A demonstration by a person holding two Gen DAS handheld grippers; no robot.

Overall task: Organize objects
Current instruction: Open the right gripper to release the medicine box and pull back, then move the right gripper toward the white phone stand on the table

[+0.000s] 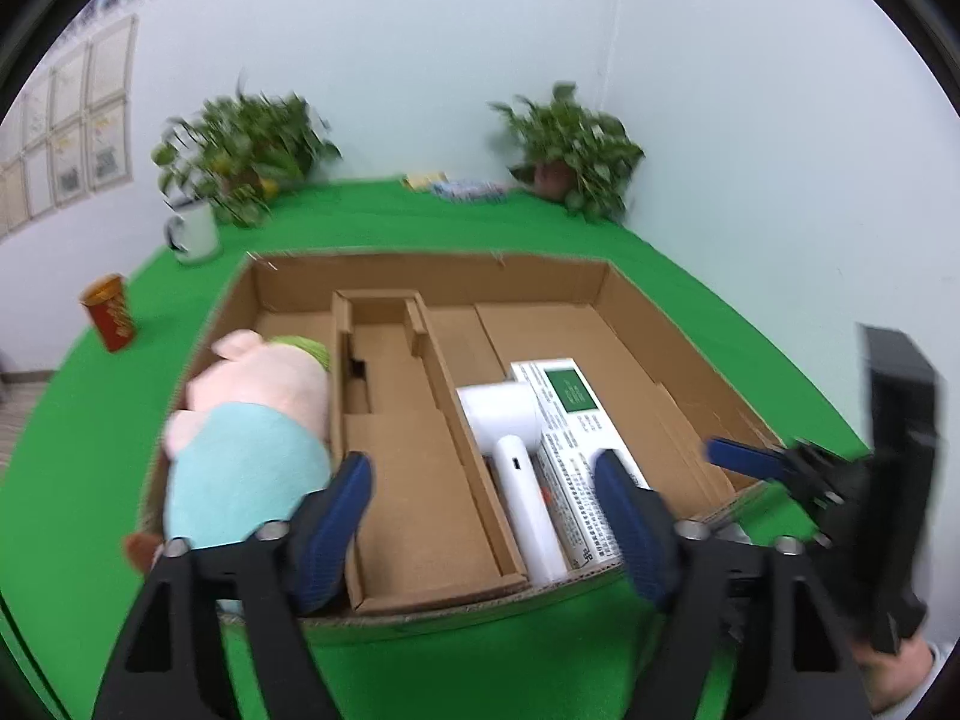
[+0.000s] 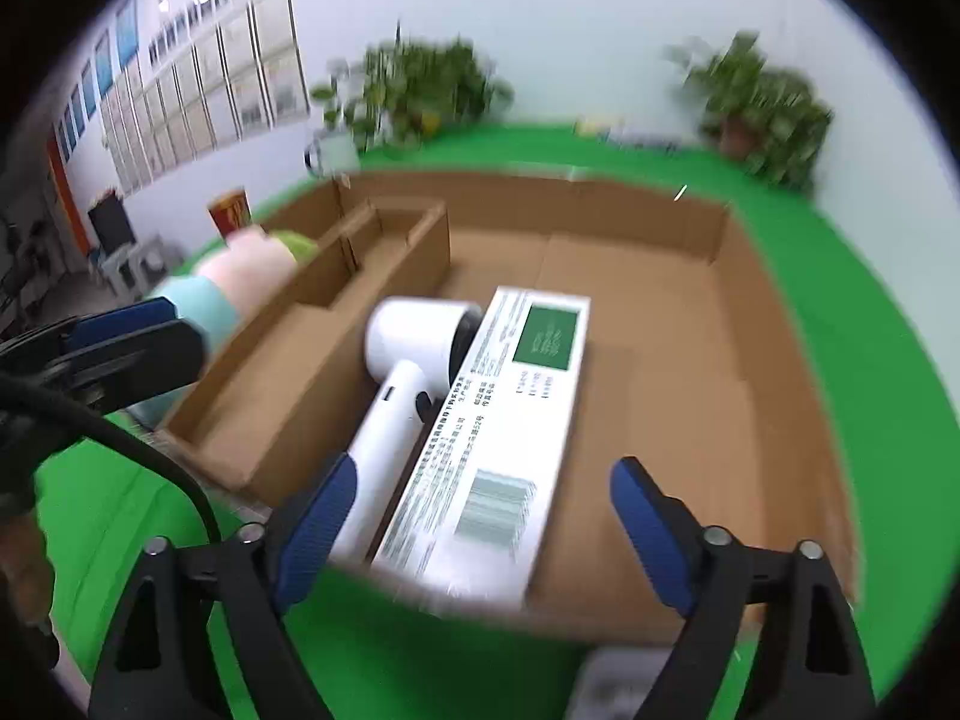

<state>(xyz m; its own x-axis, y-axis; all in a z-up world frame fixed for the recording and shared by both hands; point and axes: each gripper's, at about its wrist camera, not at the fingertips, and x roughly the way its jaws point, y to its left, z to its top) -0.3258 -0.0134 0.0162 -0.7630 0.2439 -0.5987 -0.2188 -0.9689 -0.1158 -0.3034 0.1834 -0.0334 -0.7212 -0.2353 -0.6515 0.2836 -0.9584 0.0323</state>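
Green felt-covered bench (image 1: 420, 222) bearing a shallow corrugated cardboard tray (image 1: 606, 288) with dividers. Left compartment: soft pink-and-teal plush toy (image 1: 252, 420). Right compartment: flat white printed box (image 2: 510, 420) beside a smooth white hair dryer (image 2: 414, 360). Left tool (image 1: 480, 486) and right tool (image 2: 480, 498) both released, grasping nothing.

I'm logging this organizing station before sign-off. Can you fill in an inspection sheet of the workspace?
Surface: green cloth.
Job's things: cardboard tray holds plush pig in the left compartment, white hair dryer beside white box on the right; middle compartment empty.
Clutter: white mug, red cup.
Grippers: left gripper and right gripper open, holding nothing.
Cables: black cable.
Surroundings: two potted plants, wall posters.
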